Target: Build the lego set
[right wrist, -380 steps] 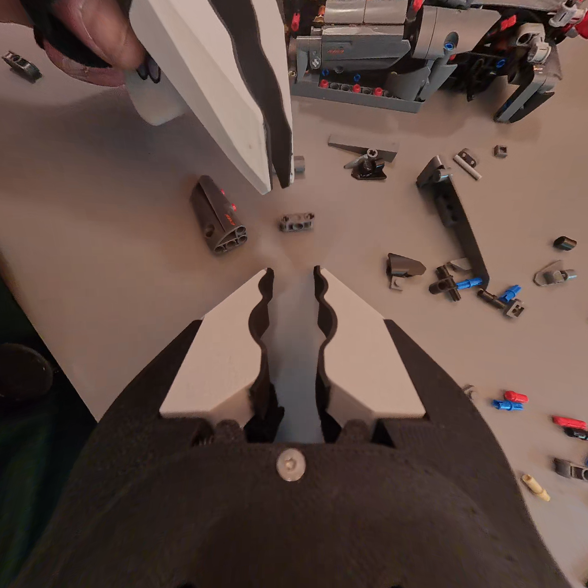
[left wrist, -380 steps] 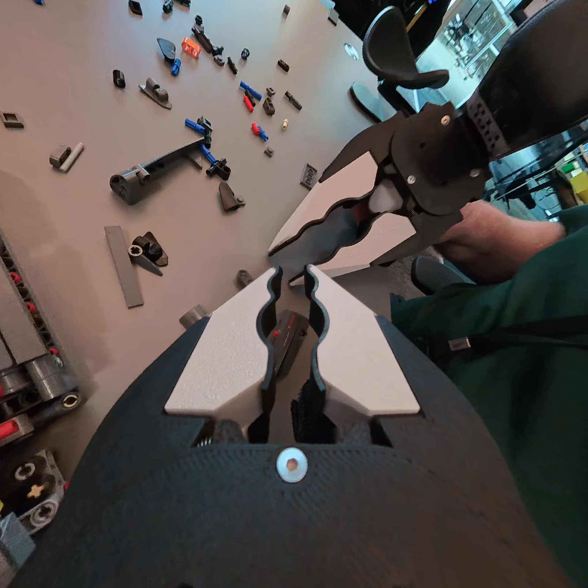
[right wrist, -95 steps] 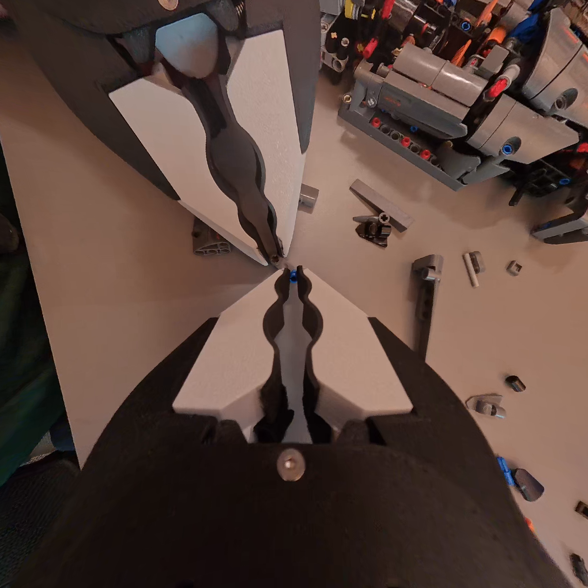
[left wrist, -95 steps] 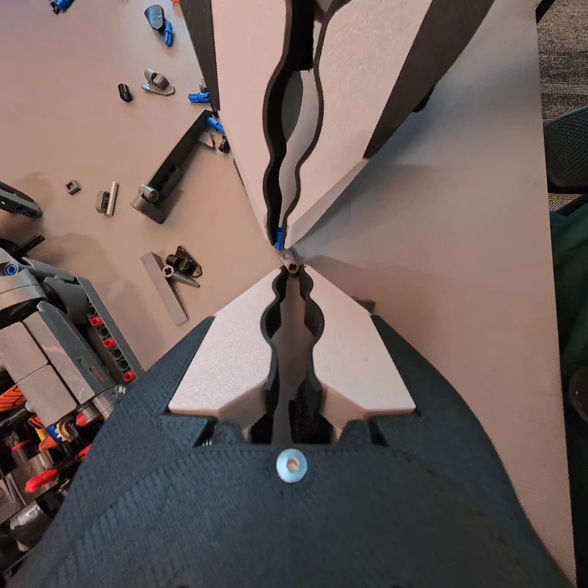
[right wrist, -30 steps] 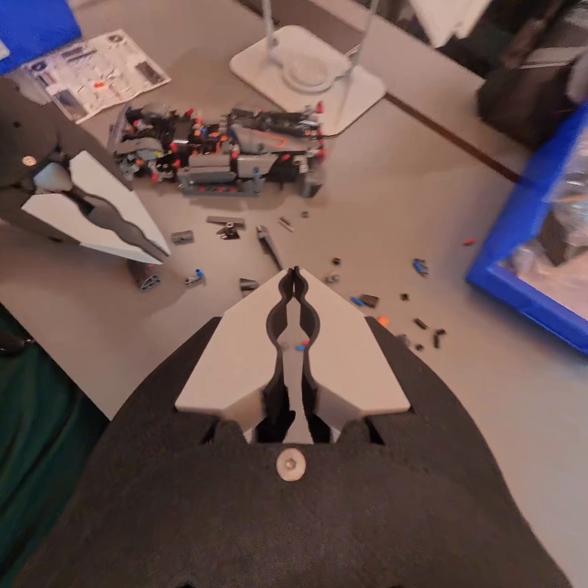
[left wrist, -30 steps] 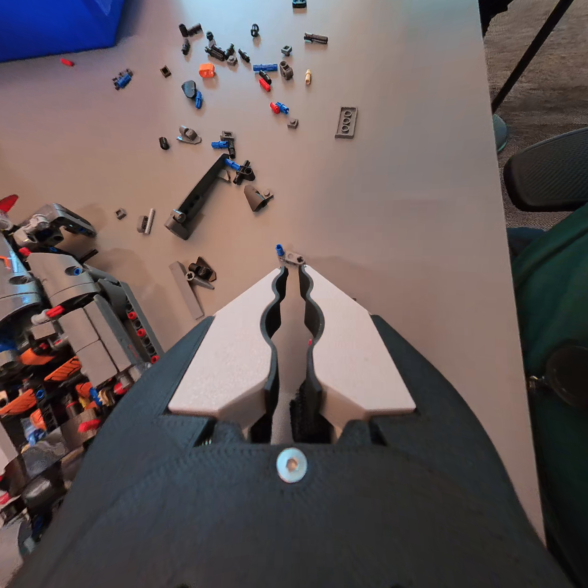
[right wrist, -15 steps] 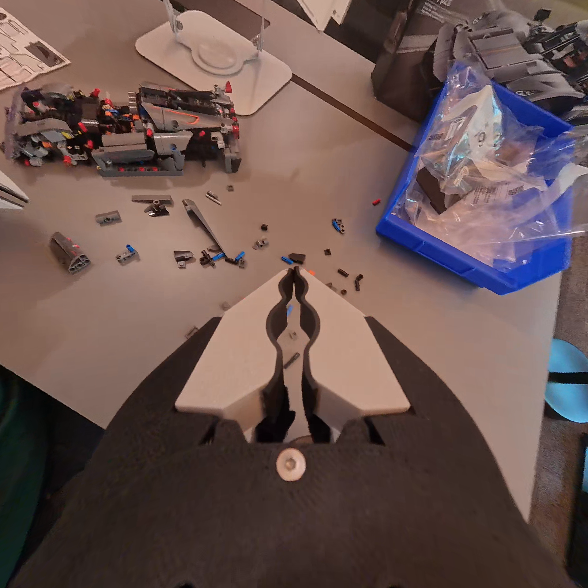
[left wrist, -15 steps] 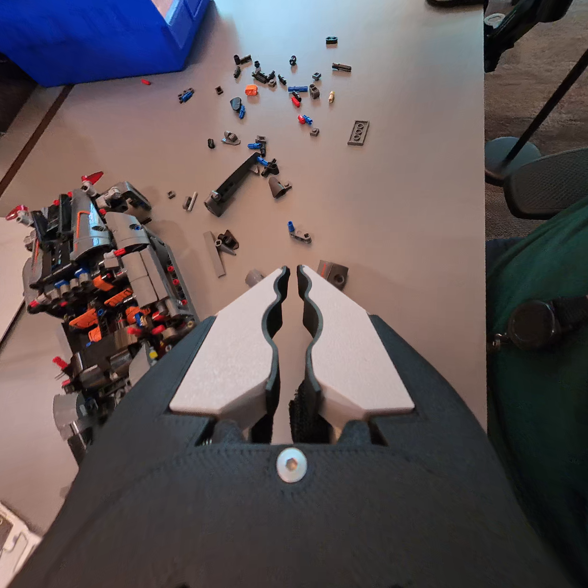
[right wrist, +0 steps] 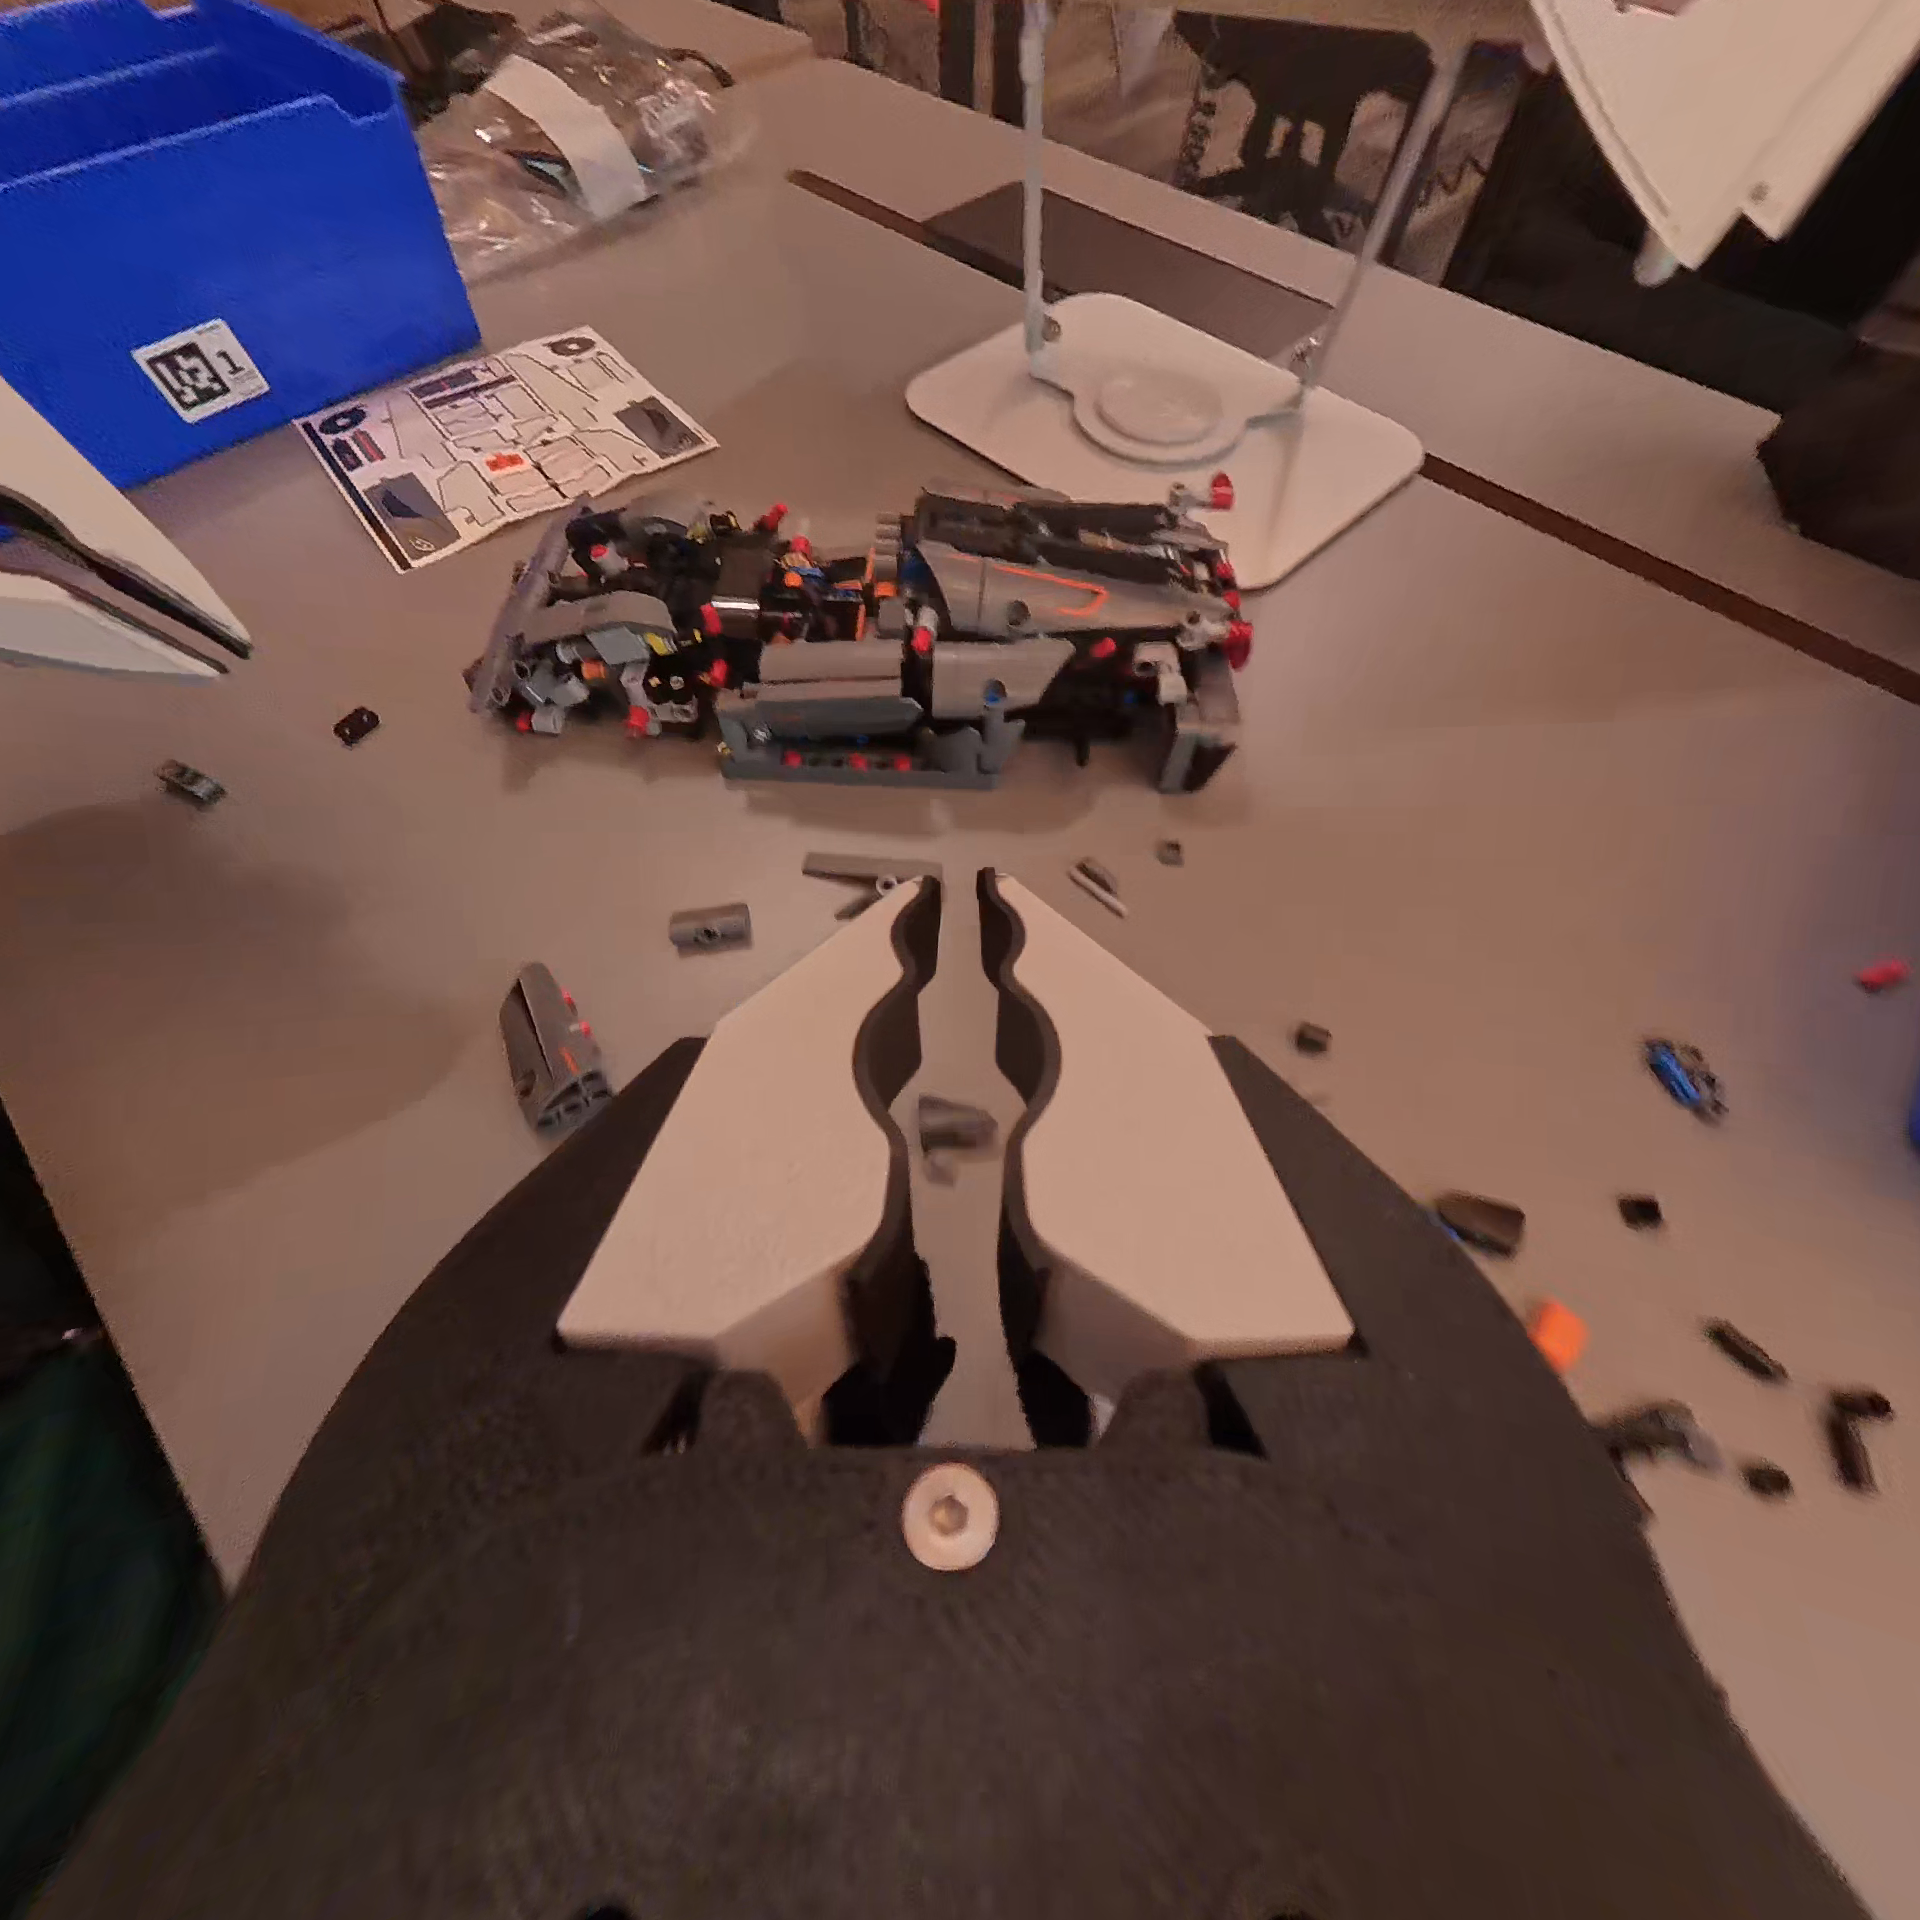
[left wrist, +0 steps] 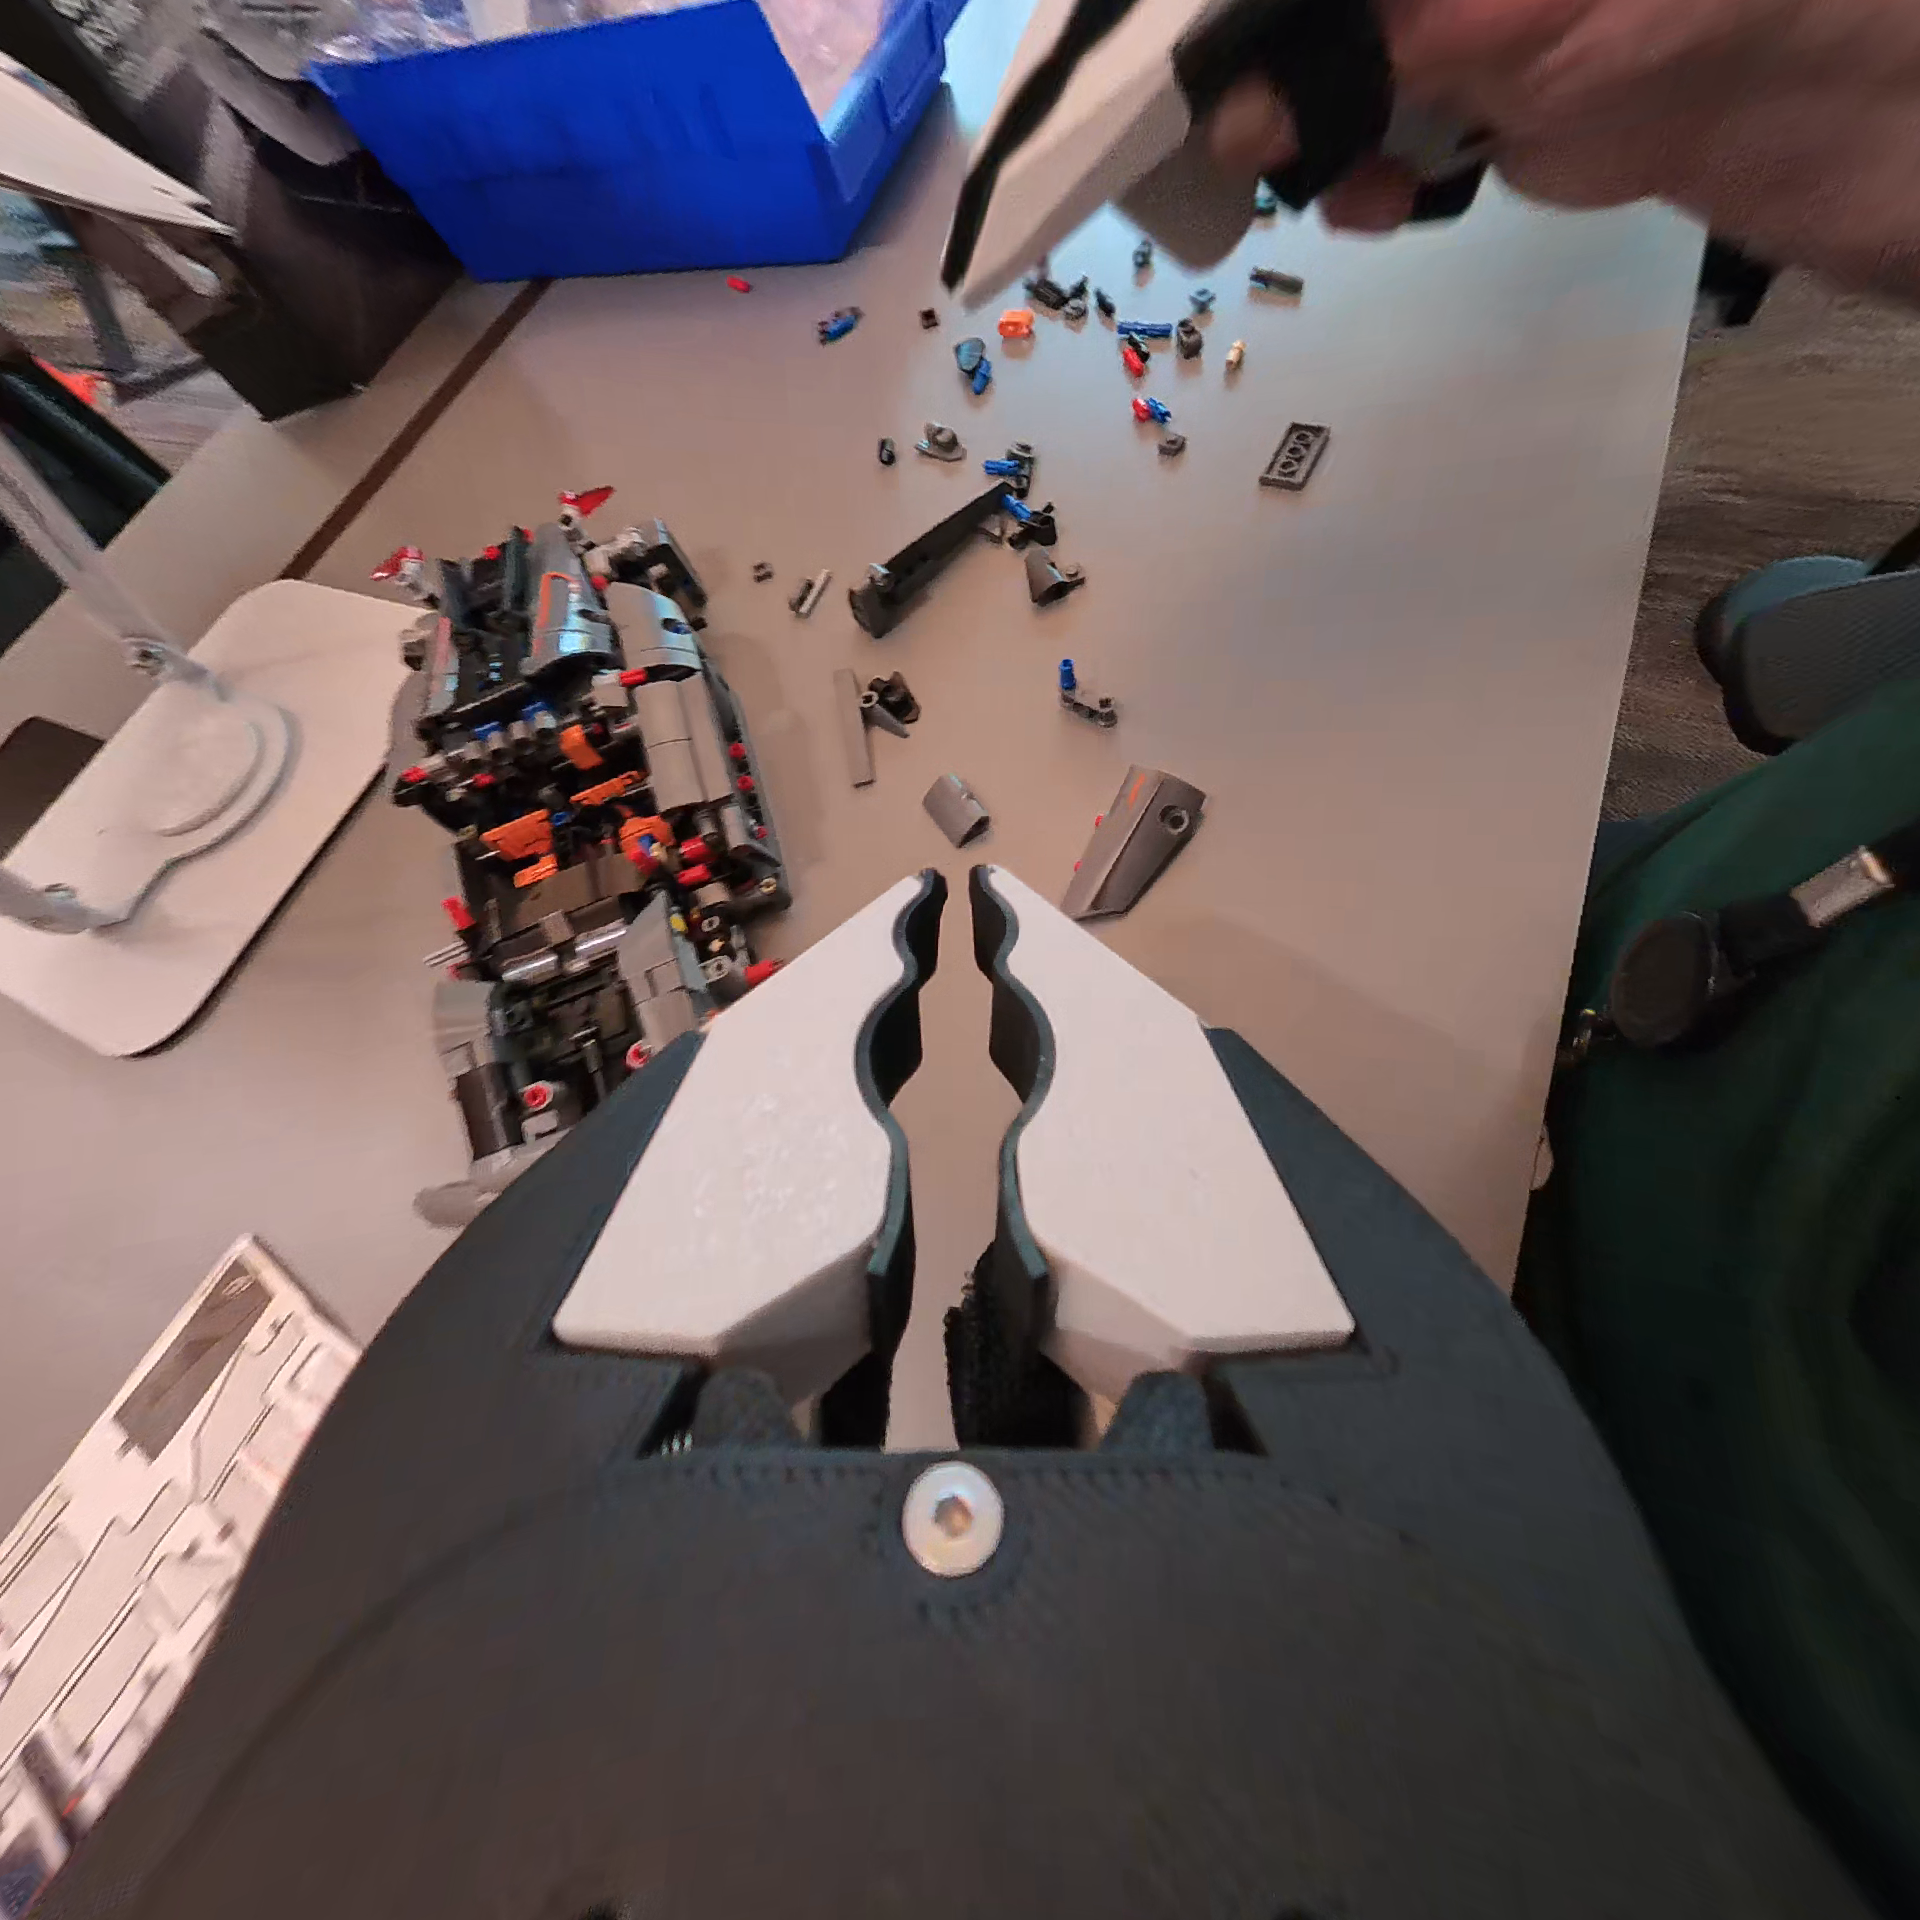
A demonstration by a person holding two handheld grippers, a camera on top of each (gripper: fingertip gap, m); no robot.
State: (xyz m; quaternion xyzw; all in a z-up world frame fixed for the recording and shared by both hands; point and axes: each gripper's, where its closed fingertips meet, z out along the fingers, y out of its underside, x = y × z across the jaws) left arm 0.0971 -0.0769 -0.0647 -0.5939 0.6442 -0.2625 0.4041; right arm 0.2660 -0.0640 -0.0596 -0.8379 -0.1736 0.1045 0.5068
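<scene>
Two views to work from. On my left wrist view, the left gripper (left wrist: 956, 883) hangs above the tabletop (left wrist: 1351, 727) with its fingers slightly apart and nothing between them. Ahead and to the left lies the half-built lego car (left wrist: 582, 748), grey with orange and red bits, just beside a white stand base (left wrist: 156, 810). Nearer my fingertips sit a grey wedge panel (left wrist: 1138, 852) and a small curved grey piece (left wrist: 958, 808). Farther out, a long black beam (left wrist: 930, 561) lies among scattered small pieces (left wrist: 1091, 343), with a blue bin (left wrist: 623, 156) at the far edge. The right gripper (left wrist: 961, 275) shows blurred at the top, held in a hand (left wrist: 1558, 114); from here I cannot tell how its fingers stand. A printed sheet (left wrist: 135, 1538) lies at lower left.

On my right wrist view, the right gripper (right wrist: 958, 883) has a narrow gap at its tips and grips nothing; a small grey piece (right wrist: 951, 1127) is seen on the tabletop (right wrist: 312, 987) through the gap. The lego car (right wrist: 862, 634) lies straight ahead, in front of the stand base (right wrist: 1164, 405). The grey wedge panel (right wrist: 551, 1049) sits at lower left, a short grey connector (right wrist: 712, 927) just past it. A second blue bin (right wrist: 208, 229) and a sticker sheet (right wrist: 509, 447) are at far left, where the left gripper's fingers (right wrist: 114, 592) enter.
</scene>
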